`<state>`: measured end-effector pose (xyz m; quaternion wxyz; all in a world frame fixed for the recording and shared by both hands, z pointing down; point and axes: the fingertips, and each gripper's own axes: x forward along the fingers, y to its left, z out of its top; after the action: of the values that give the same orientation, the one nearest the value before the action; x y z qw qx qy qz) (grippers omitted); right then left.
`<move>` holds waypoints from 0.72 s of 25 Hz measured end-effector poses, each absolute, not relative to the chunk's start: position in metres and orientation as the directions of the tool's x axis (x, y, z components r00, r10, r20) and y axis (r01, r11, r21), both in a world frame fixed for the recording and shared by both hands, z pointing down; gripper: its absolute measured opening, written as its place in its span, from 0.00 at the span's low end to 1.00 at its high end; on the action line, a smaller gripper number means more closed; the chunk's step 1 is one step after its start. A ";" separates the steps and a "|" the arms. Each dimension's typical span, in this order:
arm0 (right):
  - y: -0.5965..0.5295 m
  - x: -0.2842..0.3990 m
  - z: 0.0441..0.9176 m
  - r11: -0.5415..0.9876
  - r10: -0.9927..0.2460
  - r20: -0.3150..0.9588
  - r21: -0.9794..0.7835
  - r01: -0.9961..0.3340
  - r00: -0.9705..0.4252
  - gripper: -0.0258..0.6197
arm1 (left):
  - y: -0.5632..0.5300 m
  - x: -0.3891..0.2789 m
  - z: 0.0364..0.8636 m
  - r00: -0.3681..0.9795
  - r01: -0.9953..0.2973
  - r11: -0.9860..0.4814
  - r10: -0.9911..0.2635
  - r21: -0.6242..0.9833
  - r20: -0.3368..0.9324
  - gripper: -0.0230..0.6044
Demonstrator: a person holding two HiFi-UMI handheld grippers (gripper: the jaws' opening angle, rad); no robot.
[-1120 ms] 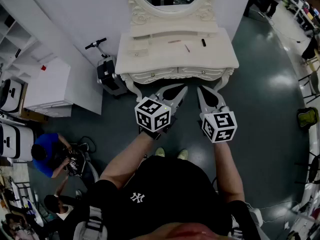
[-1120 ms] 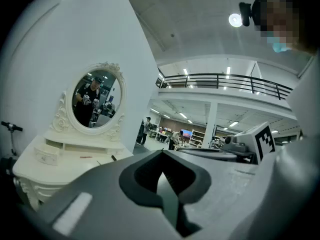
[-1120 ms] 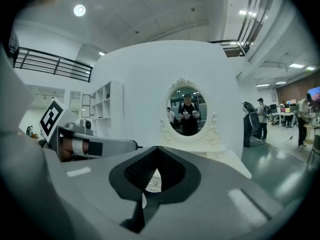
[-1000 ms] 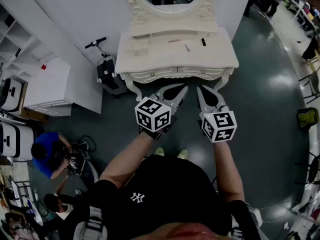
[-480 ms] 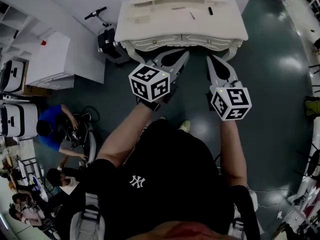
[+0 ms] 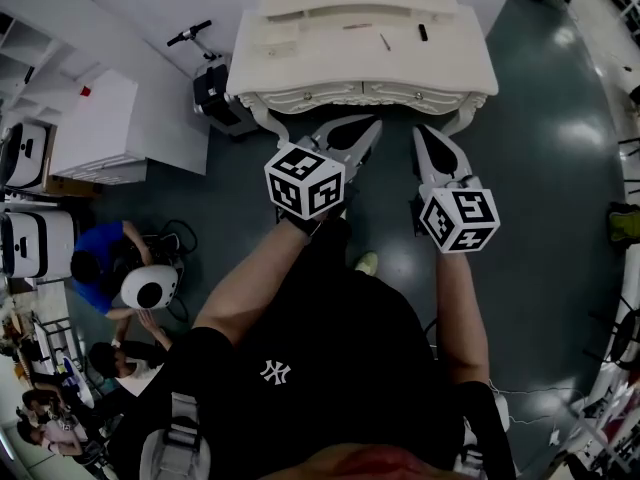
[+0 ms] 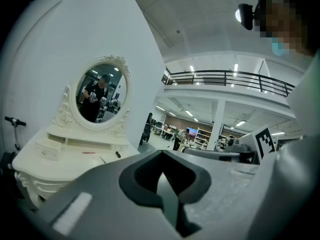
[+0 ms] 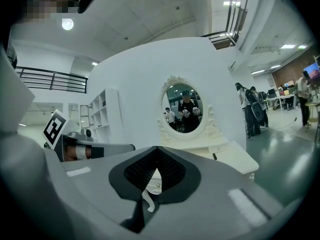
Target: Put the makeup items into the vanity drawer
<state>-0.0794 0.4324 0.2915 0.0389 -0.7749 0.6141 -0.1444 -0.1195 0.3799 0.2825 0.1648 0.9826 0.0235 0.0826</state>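
The white vanity (image 6: 300,63) stands ahead, its front drawers (image 6: 365,94) closed. On its top lie a pinkish pencil (image 6: 357,26), a thin stick (image 6: 385,41) and a small black tube (image 6: 423,33). My left gripper (image 6: 372,125) is shut and empty, its tip just short of the vanity's front edge. My right gripper (image 6: 425,130) is beside it, also shut and empty. In the left gripper view the left gripper (image 7: 162,152) points past the vanity (image 7: 35,159) and its oval mirror (image 7: 101,91). In the right gripper view the right gripper (image 8: 158,147) points at the mirror (image 8: 183,109).
A scooter (image 6: 190,33) and a black case (image 6: 212,93) stand left of the vanity, against a white wall. White shelves (image 6: 90,138) lie further left. People sit on the floor (image 6: 95,263) at the left. The dark floor (image 6: 560,168) stretches to the right.
The person has stepped closer to the vanity, and both grippers have come forward and slightly down toward its front edge. Both stay shut and empty.
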 end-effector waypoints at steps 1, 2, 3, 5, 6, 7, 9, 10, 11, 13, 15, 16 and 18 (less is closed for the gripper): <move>0.426 -0.076 0.294 -0.242 -0.962 0.182 -0.236 -0.941 0.202 0.08 | 0.375 -0.116 0.285 0.985 0.020 -0.944 0.076 0.330 0.156 0.04; 0.419 -0.073 0.296 -0.242 -0.961 0.188 -0.233 -0.942 0.201 0.08 | 0.369 -0.111 0.287 0.985 0.022 -0.943 0.078 0.332 0.156 0.04; 0.412 -0.068 0.297 -0.243 -0.960 0.194 -0.231 -0.942 0.200 0.08 | 0.362 -0.106 0.288 0.984 0.023 -0.943 0.080 0.333 0.157 0.04; 0.394 -0.059 0.301 -0.246 -0.958 0.206 -0.227 -0.942 0.201 0.08 | 0.346 -0.094 0.292 0.984 0.026 -0.942 0.083 0.334 0.157 0.04; 0.385 -0.054 0.302 -0.248 -0.956 0.213 -0.225 -0.942 0.201 0.08 | 0.337 -0.088 0.294 0.984 0.028 -0.942 0.085 0.334 0.158 0.04; 0.375 -0.049 0.304 -0.249 -0.955 0.219 -0.221 -0.943 0.201 0.08 | 0.327 -0.082 0.296 0.984 0.030 -0.942 0.087 0.336 0.158 0.04; 0.354 -0.038 0.308 -0.253 -0.952 0.230 -0.216 -0.943 0.203 0.08 | 0.307 -0.069 0.300 0.983 0.035 -0.940 0.094 0.338 0.160 0.04; 0.343 -0.032 0.310 -0.256 -0.950 0.235 -0.214 -0.943 0.205 0.08 | 0.297 -0.062 0.302 0.982 0.039 -0.940 0.099 0.339 0.162 0.04; 0.332 -0.027 0.311 -0.260 -0.948 0.241 -0.213 -0.942 0.207 0.08 | 0.286 -0.056 0.305 0.981 0.042 -0.940 0.103 0.339 0.164 0.04; 0.310 -0.017 0.317 -0.269 -0.943 0.255 -0.212 -0.940 0.212 0.08 | 0.264 -0.043 0.310 0.979 0.048 -0.938 0.112 0.342 0.170 0.04; 0.289 -0.007 0.323 -0.281 -0.937 0.272 -0.210 -0.936 0.220 0.08 | 0.243 -0.031 0.315 0.976 0.054 -0.936 0.122 0.347 0.178 0.04; 0.279 -0.001 0.326 -0.289 -0.933 0.281 -0.209 -0.934 0.225 0.08 | 0.234 -0.025 0.318 0.975 0.057 -0.935 0.128 0.351 0.182 0.04; 0.261 0.010 0.332 -0.307 -0.925 0.294 -0.208 -0.929 0.240 0.08 | 0.215 -0.015 0.325 0.972 0.065 -0.931 0.141 0.360 0.189 0.04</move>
<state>0.0098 0.2613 0.3322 -0.0050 -0.7873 0.5886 -0.1833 -0.0148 0.2154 0.3249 0.1787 0.9767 0.0528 0.1061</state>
